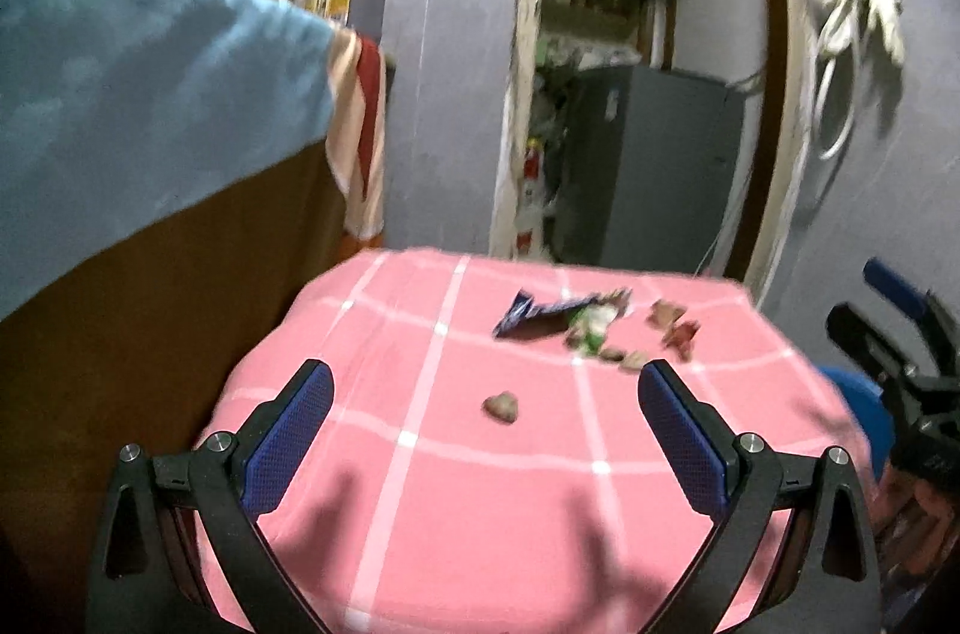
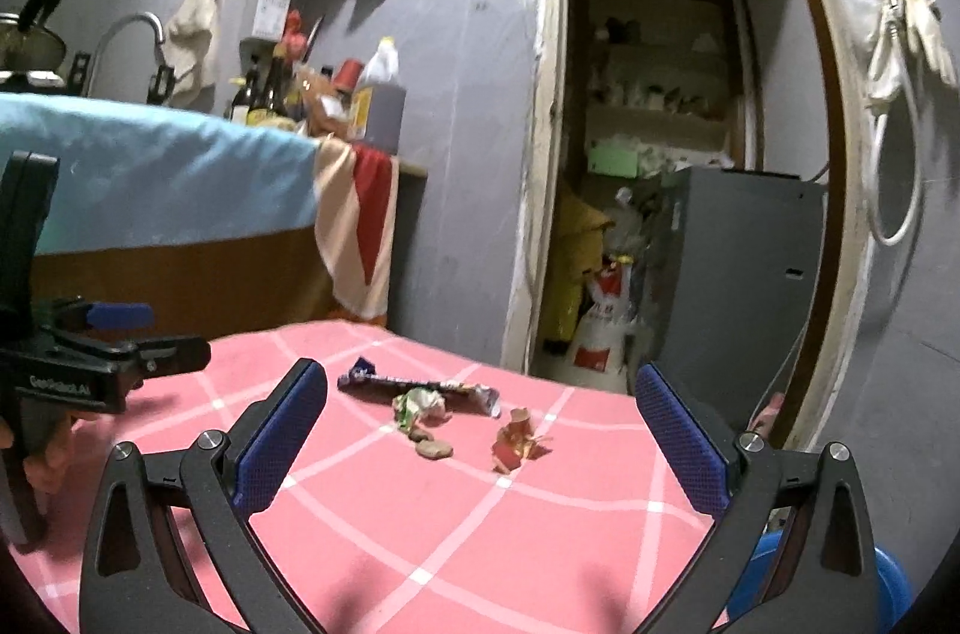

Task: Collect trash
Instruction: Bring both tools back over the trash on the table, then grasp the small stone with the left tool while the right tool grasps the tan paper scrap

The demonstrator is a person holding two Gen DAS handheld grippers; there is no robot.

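Note:
Trash lies on a pink checked tablecloth (image 1: 456, 514) (image 2: 456, 532): a dark blue wrapper (image 1: 537, 313) (image 2: 420, 388), a crumpled green-white wrapper (image 1: 591, 328) (image 2: 420, 403), red-orange scraps (image 1: 675, 325) (image 2: 516, 442), and small brown lumps (image 1: 502, 406) (image 2: 433, 448). My left gripper (image 1: 486, 388) is open and empty above the near cloth, one brown lump just ahead of it. My right gripper (image 2: 480, 394) is open and empty, the trash pile ahead between its fingers. Each gripper shows in the other's view: the right one at the right edge (image 1: 900, 334), the left one at the left edge (image 2: 108, 346).
A blue bin (image 2: 810, 580) (image 1: 858, 400) sits low at the table's right. A counter with a blue cloth (image 1: 120, 93) (image 2: 150, 178), bottles and a jug (image 2: 378, 93) stands left. A doorway with a grey cabinet (image 2: 738, 274) is behind the table.

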